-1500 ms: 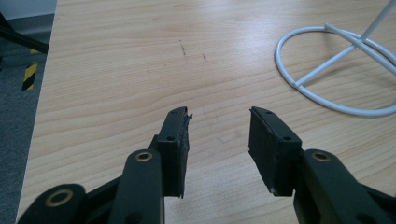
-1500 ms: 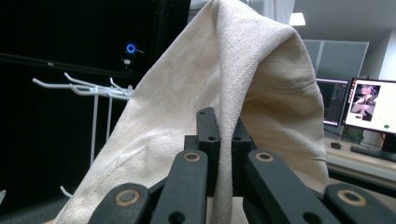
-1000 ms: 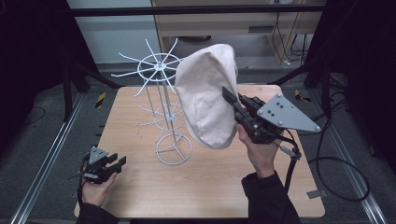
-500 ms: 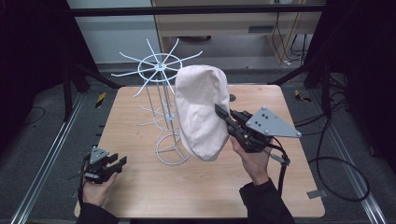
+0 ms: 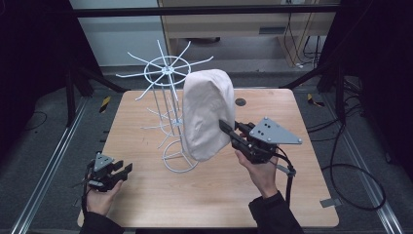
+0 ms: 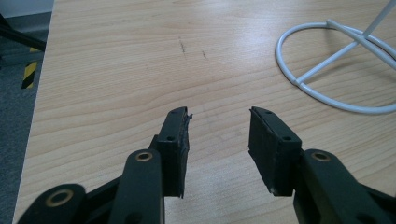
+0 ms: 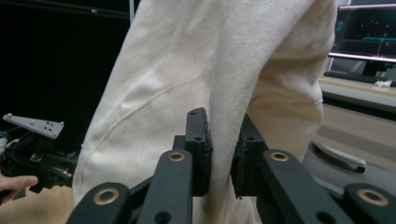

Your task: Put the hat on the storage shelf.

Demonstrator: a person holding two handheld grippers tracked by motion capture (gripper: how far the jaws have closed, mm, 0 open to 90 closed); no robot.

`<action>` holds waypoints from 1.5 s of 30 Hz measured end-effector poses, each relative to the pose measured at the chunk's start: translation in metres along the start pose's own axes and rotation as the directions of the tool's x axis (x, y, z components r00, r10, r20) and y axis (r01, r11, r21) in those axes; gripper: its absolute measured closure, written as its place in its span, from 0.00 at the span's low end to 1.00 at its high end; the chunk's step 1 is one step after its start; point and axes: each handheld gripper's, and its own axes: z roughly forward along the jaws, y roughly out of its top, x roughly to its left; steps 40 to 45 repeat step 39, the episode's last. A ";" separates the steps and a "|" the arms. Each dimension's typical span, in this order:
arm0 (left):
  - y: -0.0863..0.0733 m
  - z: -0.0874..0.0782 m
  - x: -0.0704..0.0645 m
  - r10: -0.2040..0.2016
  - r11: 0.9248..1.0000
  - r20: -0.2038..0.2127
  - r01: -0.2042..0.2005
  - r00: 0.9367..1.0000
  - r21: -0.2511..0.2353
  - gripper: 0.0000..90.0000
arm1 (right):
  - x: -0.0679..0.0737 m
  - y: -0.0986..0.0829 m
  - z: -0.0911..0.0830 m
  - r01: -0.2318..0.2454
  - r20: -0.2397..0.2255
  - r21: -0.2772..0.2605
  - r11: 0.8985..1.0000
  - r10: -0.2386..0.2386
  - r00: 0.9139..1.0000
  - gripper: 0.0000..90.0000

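A cream cloth cap [image 5: 207,114] hangs in the air beside the white wire rack [image 5: 168,87], held up over the wooden table [image 5: 146,190]. My right gripper [image 5: 225,127] is shut on a fold at the cap's lower right edge. In the right gripper view the cap [image 7: 196,74] rises in front of the camera, and a fold of its cloth is pinched between the two jaws of the right gripper [image 7: 222,140]. My left gripper [image 5: 124,170] rests low at the table's front left, open. The left gripper [image 6: 219,126] has bare wood between its jaws.
The rack's round base ring [image 6: 336,70] lies on the table to the right of my left gripper. A small dark disc [image 5: 240,102] sits on the far part of the table. Metal rails [image 5: 48,161] run along both sides.
My right gripper has carried the cap down and to the left, closer to the rack. The left gripper has stayed where it was.
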 end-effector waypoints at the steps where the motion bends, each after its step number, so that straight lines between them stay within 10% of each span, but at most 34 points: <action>1: 0.000 0.000 0.000 0.000 1.000 0.000 0.000 1.000 -0.001 0.64 | 0.000 -0.001 0.000 0.001 0.001 0.006 1.000 -0.001 1.000 0.85; 11: 0.000 0.000 0.000 -0.002 1.000 0.000 0.002 1.000 0.001 0.64 | -0.009 -0.014 -0.034 -0.040 0.062 0.015 0.999 0.039 0.997 0.53; 19: 0.000 0.002 0.000 -0.011 1.000 0.005 0.011 1.000 0.004 0.64 | -0.036 -0.056 -0.073 -0.135 0.179 0.064 0.989 0.122 0.976 0.35; 38: -0.005 0.009 0.000 0.005 1.000 0.028 -0.005 1.000 0.008 0.51 | -0.091 -0.173 -0.098 -0.304 0.396 0.298 0.905 0.172 0.902 0.21; 45: -0.005 0.009 0.000 0.008 1.000 0.028 -0.008 1.000 0.009 0.50 | -0.093 -0.175 -0.099 -0.305 0.403 0.303 0.903 0.169 0.899 0.20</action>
